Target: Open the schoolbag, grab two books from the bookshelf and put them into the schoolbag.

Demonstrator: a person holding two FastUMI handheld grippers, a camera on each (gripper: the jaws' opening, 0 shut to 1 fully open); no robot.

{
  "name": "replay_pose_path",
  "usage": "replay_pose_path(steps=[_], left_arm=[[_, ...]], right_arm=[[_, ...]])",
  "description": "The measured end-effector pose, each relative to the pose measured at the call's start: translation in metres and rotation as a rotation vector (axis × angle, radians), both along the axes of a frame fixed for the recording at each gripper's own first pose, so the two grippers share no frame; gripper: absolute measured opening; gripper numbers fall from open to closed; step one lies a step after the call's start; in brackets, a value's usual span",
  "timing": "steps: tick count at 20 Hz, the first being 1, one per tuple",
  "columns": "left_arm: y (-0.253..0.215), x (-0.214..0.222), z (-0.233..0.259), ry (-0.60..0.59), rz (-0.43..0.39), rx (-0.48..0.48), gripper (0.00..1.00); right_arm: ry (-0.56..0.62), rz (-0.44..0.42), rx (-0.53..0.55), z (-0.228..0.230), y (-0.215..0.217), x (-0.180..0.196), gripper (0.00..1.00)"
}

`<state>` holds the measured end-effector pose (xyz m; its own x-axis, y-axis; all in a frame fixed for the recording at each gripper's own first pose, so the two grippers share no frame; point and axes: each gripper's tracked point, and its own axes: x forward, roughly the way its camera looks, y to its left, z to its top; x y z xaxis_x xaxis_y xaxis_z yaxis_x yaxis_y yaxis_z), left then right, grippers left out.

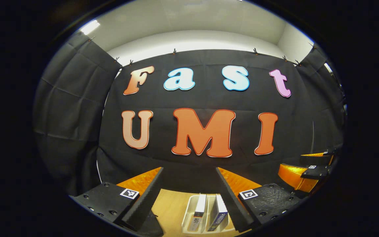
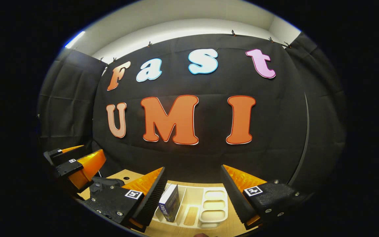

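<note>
Black cloth wall behind, white ceiling strip above, light wooden table [image 1: 171, 207] low in both views.

Left gripper [image 1: 189, 200] in left gripper view: fingers spread wide apart, nothing between them, raised above the table. Between and past the fingers, a white bookshelf [image 1: 189, 210] stands on the table with two books [image 1: 209, 214] upright in it, side by side, spines toward the camera. Right gripper [image 1: 308, 174] seen at the right edge of that view, well apart from the shelf; can't tell its opening from there.

Right gripper view: right gripper's fingers also wide apart, holding nothing, raised over the table. White bookshelf tray shows several compartments; one dark-covered book [image 2: 170, 202] stands slightly tilted in the left compartment, just beside the left finger [image 2: 151, 194], contact not clear. Right compartments hold no books. Left gripper sits at the far left edge, apart from the shelf.

Schoolbag location: cannot tell.
</note>
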<state>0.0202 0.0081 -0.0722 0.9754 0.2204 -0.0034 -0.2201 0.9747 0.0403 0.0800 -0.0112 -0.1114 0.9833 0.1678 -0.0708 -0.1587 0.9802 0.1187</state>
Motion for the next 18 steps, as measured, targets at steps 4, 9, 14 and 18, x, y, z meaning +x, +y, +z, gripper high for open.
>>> replay_pose_path(steps=[4, 9, 14, 18], left_arm=[[0.027, 0.002, 0.006, -0.019, -0.027, 0.051, 0.94], [0.065, 0.008, -0.016, 0.039, -0.071, 0.092, 0.94], [0.111, -0.003, -0.078, 0.199, -0.059, 0.194, 0.94], [0.140, -0.015, -0.134, 0.342, -0.039, 0.279, 0.94]], right_arm=[[0.004, -0.040, 0.002, -0.002, 0.021, 0.000, 0.96], [0.000, -0.099, -0.037, 0.005, 0.041, 0.001, 0.96], [0.046, -0.134, -0.075, -0.009, 0.043, 0.005, 0.96], [0.053, -0.158, -0.091, -0.014, 0.032, 0.012, 0.96]])
